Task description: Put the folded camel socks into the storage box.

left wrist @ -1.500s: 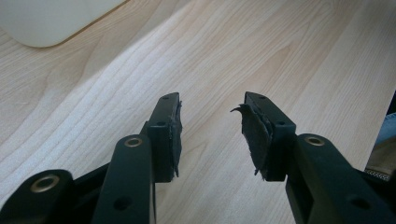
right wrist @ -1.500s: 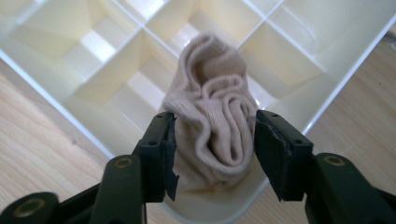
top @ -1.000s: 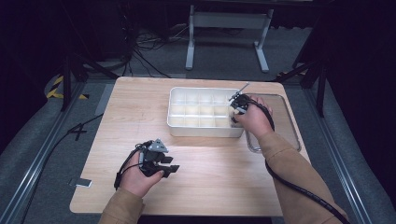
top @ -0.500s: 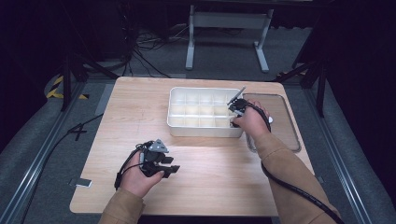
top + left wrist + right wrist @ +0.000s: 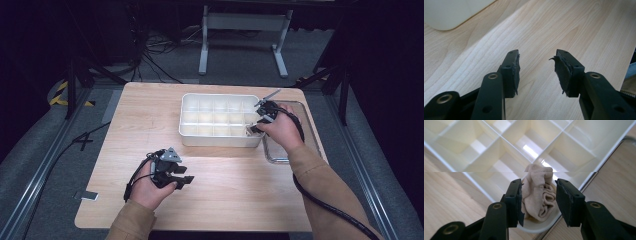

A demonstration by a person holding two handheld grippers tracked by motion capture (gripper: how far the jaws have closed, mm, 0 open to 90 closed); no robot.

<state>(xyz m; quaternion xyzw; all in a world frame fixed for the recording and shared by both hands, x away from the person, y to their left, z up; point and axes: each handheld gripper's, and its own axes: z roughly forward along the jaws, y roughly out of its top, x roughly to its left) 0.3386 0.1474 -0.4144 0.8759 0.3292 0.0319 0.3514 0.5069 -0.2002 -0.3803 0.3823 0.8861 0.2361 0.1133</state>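
A white tray (image 5: 220, 142) divided into several compartments stands on the wooden table (image 5: 150, 120). A crumpled beige cloth (image 5: 537, 192) lies in its near right corner compartment. My right gripper (image 5: 251, 130) reaches into that corner. Its jaws have just been opening, and the right gripper (image 5: 537, 187) now stands open around the cloth, with a gap on one side. My left gripper (image 5: 183, 176) rests low over the table near the front. The left gripper (image 5: 536, 65) is open with bare wood between its pads, and the tray's corner (image 5: 446, 12) is beyond it.
A clear shallow container (image 5: 307, 125) lies to the right of the tray, partly under my right hand. The other tray compartments (image 5: 534, 137) look empty. Beyond the table stand a metal frame (image 5: 242, 22) and floor cables (image 5: 150, 55). Rails run along both sides.
My right hand has shifted a little at the tray's near right corner. The left hand and its gripper have stayed where they were.
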